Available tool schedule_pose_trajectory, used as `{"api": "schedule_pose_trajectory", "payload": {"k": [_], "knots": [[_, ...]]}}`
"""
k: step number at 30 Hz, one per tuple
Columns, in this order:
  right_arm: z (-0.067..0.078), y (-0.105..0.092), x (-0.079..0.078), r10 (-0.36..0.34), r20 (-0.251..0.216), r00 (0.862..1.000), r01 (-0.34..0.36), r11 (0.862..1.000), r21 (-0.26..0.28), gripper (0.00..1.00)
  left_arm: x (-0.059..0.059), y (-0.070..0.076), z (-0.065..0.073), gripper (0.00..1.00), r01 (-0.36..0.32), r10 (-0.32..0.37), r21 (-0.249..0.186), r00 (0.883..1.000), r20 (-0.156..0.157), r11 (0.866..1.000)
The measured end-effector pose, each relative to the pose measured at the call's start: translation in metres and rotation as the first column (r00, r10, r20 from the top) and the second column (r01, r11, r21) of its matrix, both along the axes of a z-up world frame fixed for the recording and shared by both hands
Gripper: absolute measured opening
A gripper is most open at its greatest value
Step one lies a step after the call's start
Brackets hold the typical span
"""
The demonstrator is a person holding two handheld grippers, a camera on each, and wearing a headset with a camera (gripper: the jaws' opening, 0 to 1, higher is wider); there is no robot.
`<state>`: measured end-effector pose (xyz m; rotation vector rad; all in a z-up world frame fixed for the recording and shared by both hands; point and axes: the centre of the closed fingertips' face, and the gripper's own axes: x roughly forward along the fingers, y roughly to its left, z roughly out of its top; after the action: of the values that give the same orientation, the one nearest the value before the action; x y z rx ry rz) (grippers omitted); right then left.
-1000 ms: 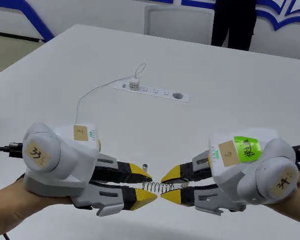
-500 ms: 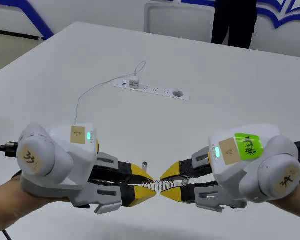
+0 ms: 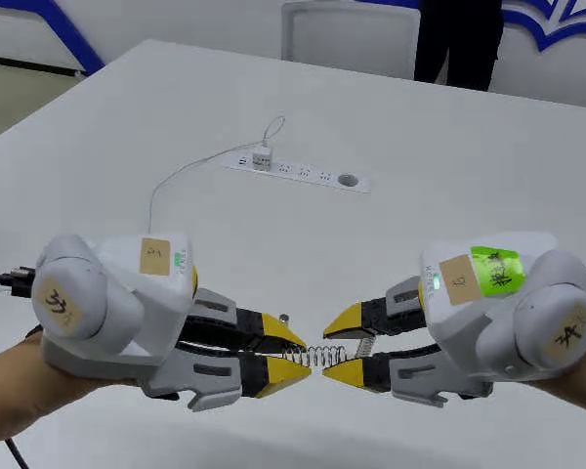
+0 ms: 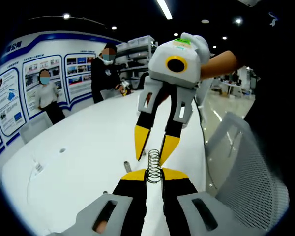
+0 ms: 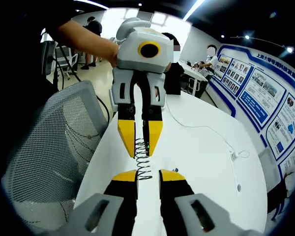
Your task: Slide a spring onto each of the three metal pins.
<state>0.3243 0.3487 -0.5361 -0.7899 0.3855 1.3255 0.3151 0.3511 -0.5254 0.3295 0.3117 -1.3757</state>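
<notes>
In the head view, the left gripper [image 3: 301, 357] had its fingers clenched on one end of the spring [image 3: 319, 356], held level above the bench [image 3: 420, 225], with a metal pin [image 3: 284, 319] standing just behind. The right gripper [image 3: 328, 354] faced it.

In the left gripper view, the spring [image 4: 153, 164] rose from between the closed fingers.

In the right gripper view, the fingers stood parted around the spring's [image 5: 141, 157] other end.

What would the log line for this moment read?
left gripper: shut on spring | right gripper: open, spring's other end between its jaws | pin: upright on table, no spring on it
</notes>
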Motion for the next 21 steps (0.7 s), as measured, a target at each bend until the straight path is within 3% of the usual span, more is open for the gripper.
{"api": "schedule_pose_trajectory", "payload": {"k": [6,10,13,17,21], "knots": [[0.003,0.001,-0.003,0.010,-0.018,1.000,-0.009,1.000,0.028,0.12,0.002,0.001,0.003,0.10,-0.005,0.005,-0.010,1.000,0.002,1.000],[0.003,0.001,-0.005,0.009,-0.044,0.999,-0.008,0.999,0.035,0.11,0.000,0.001,0.001,0.10,0.008,-0.008,0.007,1.000,0.010,1.000],[0.006,0.001,-0.006,0.006,-0.064,0.998,-0.002,0.998,0.059,0.11,0.000,0.001,0.000,0.10,0.007,-0.007,0.013,1.000,0.011,1.000],[0.019,0.006,-0.008,0.005,-0.107,0.994,0.009,0.991,0.133,0.11,0.000,0.003,-0.002,0.10,0.009,-0.009,0.025,1.000,0.015,1.000],[0.024,0.009,-0.008,0.004,-0.126,0.992,0.016,0.987,0.159,0.11,0.002,0.003,-0.004,0.10,0.006,-0.006,0.036,1.000,0.020,0.999]]}}
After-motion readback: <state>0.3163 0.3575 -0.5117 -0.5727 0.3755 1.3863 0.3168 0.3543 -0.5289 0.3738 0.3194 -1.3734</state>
